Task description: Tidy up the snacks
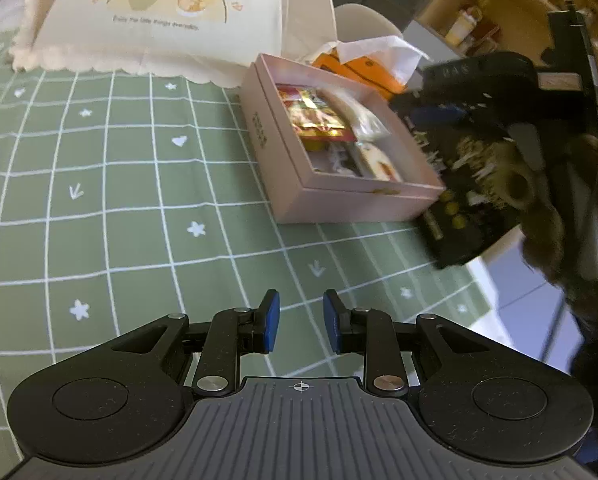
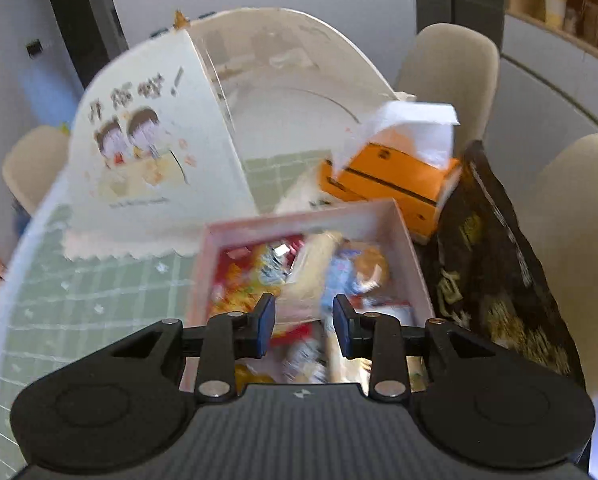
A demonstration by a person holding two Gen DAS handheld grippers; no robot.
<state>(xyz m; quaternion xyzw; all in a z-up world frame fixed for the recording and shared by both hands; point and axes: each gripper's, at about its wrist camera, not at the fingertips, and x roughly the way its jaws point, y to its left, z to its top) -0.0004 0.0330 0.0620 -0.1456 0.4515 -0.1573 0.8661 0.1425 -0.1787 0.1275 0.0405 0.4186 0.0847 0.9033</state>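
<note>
The pink box (image 1: 339, 148) sat on the green checked tablecloth (image 1: 99, 184), right of the cartoon-printed food cover (image 1: 159, 16) and near the orange tissue box (image 1: 359, 68), packed with wrapped snacks (image 1: 319, 116); a black snack bag (image 2: 499, 248) stood just right of it. The left gripper (image 1: 301, 320) hung over bare cloth with jaws spread and empty, and the right gripper (image 2: 303, 326) hovered over the box, likewise parted around nothing. The packets looked light, crinkly and slippery, so pinching a sealed edge seemed safer than squeezing the crushable middle.
</note>
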